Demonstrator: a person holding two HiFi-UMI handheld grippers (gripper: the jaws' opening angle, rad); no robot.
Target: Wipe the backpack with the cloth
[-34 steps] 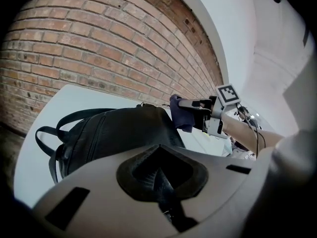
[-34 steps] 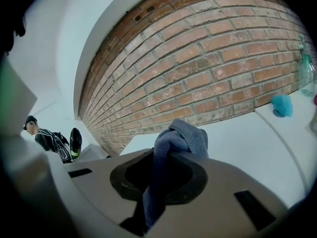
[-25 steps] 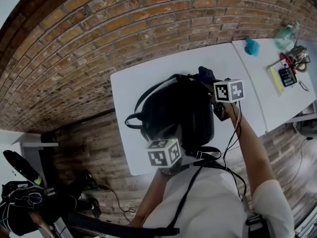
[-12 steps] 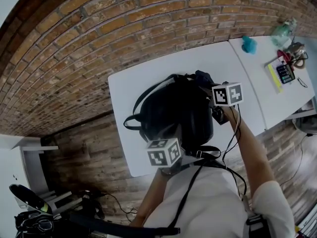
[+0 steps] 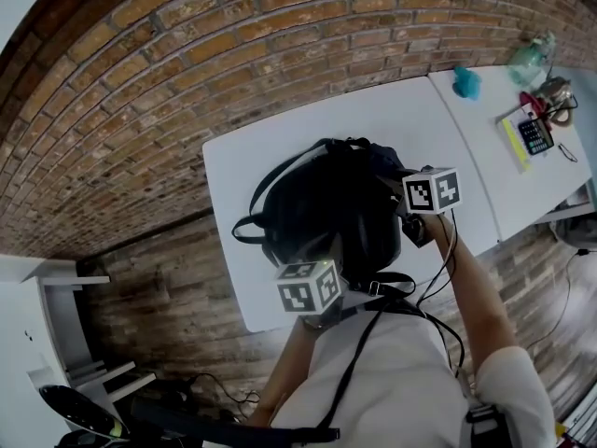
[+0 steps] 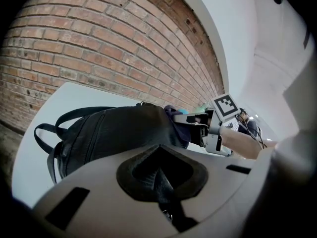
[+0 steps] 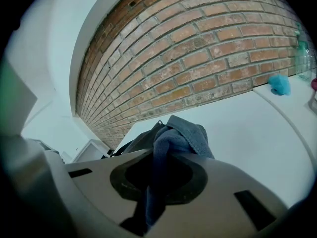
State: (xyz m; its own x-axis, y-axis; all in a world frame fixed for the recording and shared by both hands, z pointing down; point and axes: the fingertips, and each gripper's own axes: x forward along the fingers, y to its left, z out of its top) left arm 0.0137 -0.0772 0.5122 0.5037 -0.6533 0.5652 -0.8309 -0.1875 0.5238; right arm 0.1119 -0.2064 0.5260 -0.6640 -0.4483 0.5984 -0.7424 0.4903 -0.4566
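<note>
A black backpack (image 5: 322,203) lies on the white table (image 5: 242,157), its carry loops toward the left. My left gripper (image 5: 312,267) sits at the backpack's near edge; in the left gripper view it (image 6: 161,178) is shut on a fold of the backpack's black fabric (image 6: 114,130). My right gripper (image 5: 412,205) is at the backpack's right side. In the right gripper view it (image 7: 156,178) is shut on a blue-grey cloth (image 7: 181,135), which bunches out ahead of the jaws against the backpack (image 7: 138,142). The cloth (image 6: 179,122) also shows from the left gripper.
A second white table (image 5: 504,175) adjoins on the right, carrying a teal object (image 5: 466,82), a bottle (image 5: 530,62) and a calculator (image 5: 539,138). A brick wall runs behind the tables. Dark gear (image 5: 84,420) lies on the floor at lower left.
My right gripper and the cloth have slid a little along the backpack's right side toward me. The left gripper and the backpack have stayed put.
</note>
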